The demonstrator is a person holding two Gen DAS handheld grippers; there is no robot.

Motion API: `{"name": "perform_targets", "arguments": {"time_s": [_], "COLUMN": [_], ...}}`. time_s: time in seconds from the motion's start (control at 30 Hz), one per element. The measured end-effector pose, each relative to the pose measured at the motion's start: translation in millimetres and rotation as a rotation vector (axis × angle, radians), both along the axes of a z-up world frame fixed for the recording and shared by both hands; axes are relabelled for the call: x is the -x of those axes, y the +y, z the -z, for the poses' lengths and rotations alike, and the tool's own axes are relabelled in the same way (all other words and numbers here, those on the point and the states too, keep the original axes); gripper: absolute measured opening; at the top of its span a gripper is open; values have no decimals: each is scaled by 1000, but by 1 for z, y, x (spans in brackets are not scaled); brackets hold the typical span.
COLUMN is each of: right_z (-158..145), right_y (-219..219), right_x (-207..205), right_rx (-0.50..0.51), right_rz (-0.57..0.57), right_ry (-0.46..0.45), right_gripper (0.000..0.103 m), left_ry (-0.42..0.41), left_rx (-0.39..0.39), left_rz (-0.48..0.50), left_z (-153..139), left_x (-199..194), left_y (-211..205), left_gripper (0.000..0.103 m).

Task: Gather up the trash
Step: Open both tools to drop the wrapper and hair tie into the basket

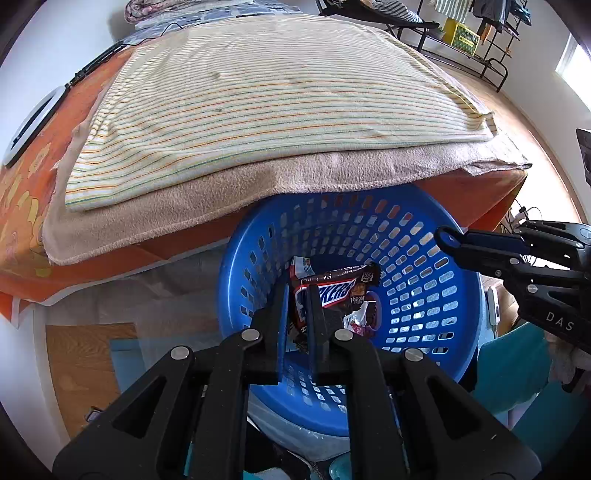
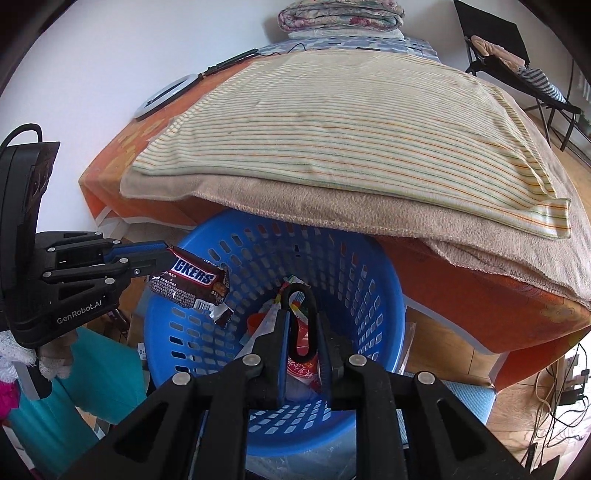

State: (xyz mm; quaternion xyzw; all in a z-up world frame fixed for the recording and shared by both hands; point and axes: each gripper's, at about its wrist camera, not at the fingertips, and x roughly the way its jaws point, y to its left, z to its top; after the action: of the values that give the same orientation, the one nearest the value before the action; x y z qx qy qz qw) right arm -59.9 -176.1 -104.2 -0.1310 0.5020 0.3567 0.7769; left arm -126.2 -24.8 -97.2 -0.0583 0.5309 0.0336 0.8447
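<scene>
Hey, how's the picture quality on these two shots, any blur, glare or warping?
Left wrist view: sharp, daylit, heavy fisheye bowing of the bed, window blown out at right. Right wrist view: equally sharp, same warping, blue basket evenly lit, dark corners.

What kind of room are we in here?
Most likely a bedroom in a home. A bed with an orange sheet carries a striped blanket, with folded quilts at its far end. A clothes rack stands by the wall, and a blue basket sits on wood flooring.
</scene>
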Motion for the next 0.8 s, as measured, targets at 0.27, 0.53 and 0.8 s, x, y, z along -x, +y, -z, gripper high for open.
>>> {"name": "perform_targets", "arguments": {"time_s": [0.27,0.53,0.8], "right_z": [3,5,7], "right_y": [-1,-1,-1], "right_x": [-4,-5,-6], "right_rx": [-1,7,18], "right_rz": [11,23,36], "right_ry": [11,6,12], "right_gripper": [28,54,75], "left_ry": [26,28,29], "left_rx": [-10,-22,-26], "left_rz": [14,8,-12], "left_z": [7,8,10], "left_x": [-1,-1,-1], "left_y": [-5,-5,0], "left_gripper": [20,46,70]}}
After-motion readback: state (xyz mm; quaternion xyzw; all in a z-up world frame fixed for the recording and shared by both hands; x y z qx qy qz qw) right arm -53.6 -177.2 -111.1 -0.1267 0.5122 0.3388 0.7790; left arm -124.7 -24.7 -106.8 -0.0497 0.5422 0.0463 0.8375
